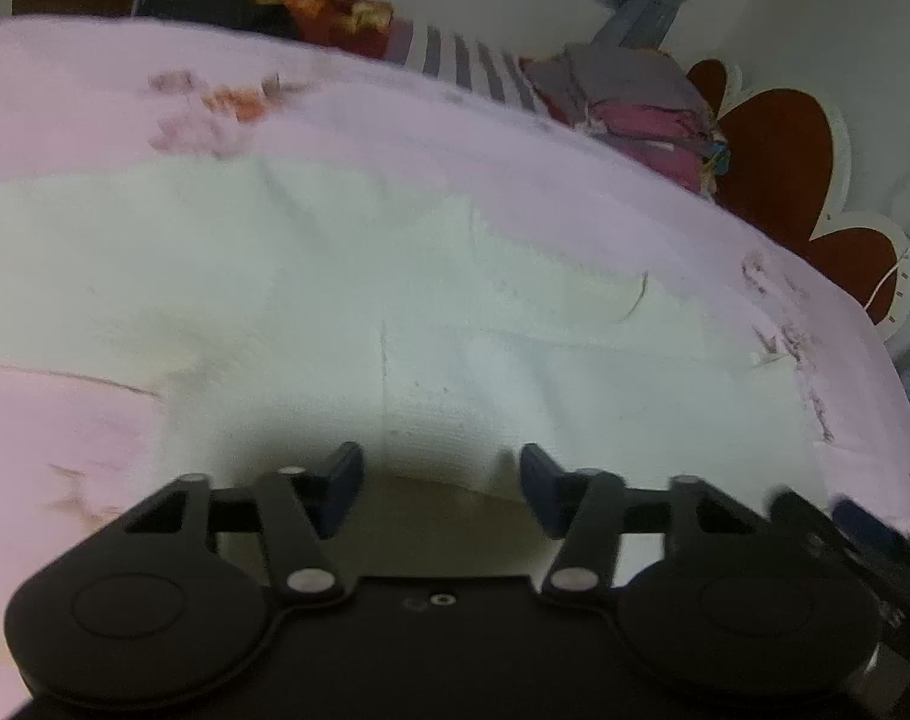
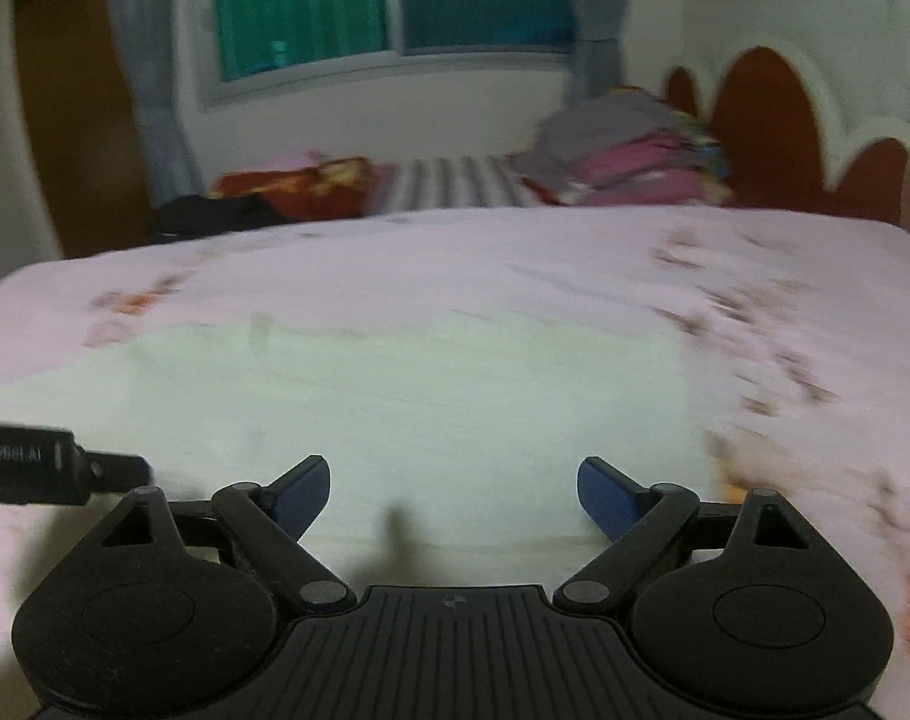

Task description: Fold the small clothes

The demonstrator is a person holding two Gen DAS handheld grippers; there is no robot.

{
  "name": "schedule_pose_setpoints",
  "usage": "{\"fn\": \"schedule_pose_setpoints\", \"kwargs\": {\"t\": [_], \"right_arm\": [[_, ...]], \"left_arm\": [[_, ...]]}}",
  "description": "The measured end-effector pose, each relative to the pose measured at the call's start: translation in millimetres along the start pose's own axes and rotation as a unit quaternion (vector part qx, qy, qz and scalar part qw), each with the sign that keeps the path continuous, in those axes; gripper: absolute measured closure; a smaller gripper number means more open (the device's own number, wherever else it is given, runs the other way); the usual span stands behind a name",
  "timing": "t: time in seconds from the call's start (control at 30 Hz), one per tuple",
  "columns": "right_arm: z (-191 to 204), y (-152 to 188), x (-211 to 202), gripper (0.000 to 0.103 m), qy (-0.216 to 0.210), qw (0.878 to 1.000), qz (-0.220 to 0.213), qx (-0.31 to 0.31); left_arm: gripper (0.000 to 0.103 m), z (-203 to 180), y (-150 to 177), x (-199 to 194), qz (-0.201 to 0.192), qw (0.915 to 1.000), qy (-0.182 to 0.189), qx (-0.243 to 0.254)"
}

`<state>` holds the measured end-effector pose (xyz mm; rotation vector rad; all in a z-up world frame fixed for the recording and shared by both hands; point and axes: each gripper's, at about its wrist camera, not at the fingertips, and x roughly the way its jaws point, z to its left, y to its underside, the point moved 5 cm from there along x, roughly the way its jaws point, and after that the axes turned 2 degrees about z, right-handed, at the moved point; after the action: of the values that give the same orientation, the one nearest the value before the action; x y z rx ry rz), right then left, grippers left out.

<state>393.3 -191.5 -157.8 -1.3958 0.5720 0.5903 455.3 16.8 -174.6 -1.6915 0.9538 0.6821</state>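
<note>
A pale white-green garment [image 1: 335, 276] lies spread flat on the pink bed sheet [image 1: 95, 90]. My left gripper [image 1: 441, 480] is low over the garment's near edge. That edge humps up between the half-spread blue fingers, and no pad clearly presses on it. In the right wrist view the same garment [image 2: 395, 396] lies flat ahead. My right gripper [image 2: 452, 495] stands wide open just above its near edge with nothing between the fingers. The left gripper's black body [image 2: 35, 468] shows at the left edge of that view.
A stack of folded clothes [image 2: 628, 150] sits at the far right by the brown scalloped headboard [image 2: 766, 126]. A red patterned cloth [image 2: 299, 186] and a dark garment [image 2: 215, 213] lie at the bed's far edge. Behind them is a window [image 2: 383, 0] with curtains.
</note>
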Motion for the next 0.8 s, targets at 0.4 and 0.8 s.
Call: {"fn": "schedule_pose_setpoints", "kwargs": {"t": [0.4,0.8], "right_arm": [[-75.9,31.9,0.1,0.018,0.054,0.997,0.028,0.053],[-76.2,19.1,35.8,0.069,0.041,0.996,0.04,0.067]], "left_arm": [[0.097,-11.4,-11.1,-8.2,-0.062,0.9977,0.025,-0.016],[0.097,5.1,-57.0,-62.4,-0.145,0.989,0.023,-0.018]]}}
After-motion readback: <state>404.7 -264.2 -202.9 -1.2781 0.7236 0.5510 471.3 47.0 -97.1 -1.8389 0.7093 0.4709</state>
